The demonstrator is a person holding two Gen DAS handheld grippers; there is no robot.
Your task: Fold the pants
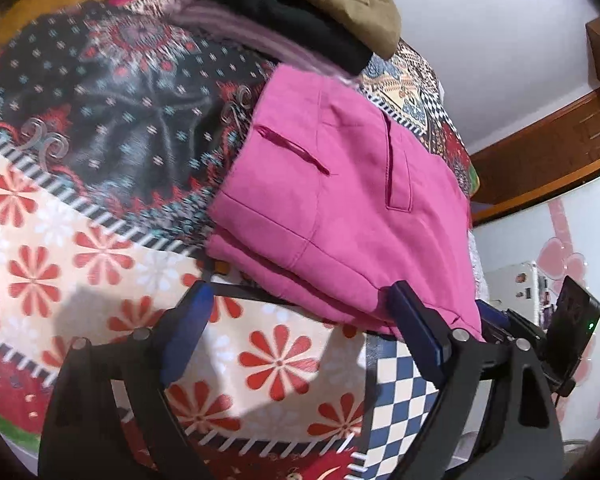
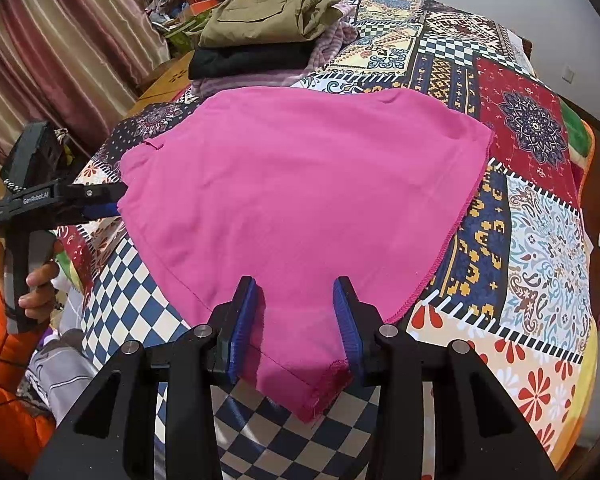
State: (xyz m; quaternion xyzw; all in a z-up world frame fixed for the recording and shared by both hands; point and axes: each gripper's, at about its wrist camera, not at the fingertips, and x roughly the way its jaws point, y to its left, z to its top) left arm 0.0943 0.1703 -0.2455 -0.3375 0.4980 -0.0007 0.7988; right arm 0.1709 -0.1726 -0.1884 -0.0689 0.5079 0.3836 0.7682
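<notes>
Pink pants (image 2: 300, 208) lie folded on the patchwork bedspread (image 2: 532, 216), just in front of a stack of folded clothes (image 2: 260, 36). At their near corner the right gripper (image 2: 296, 320) stands part-open with pink cloth between its blue pads; whether they pinch it I cannot tell. At the pants' left edge the left gripper (image 1: 300, 320) gapes wide, holding nothing.

The pink pants (image 2: 300, 200) lie folded and flat on the patchwork quilt (image 2: 532, 216) (pockets showing on one side), one hemmed corner at the edge.
</notes>
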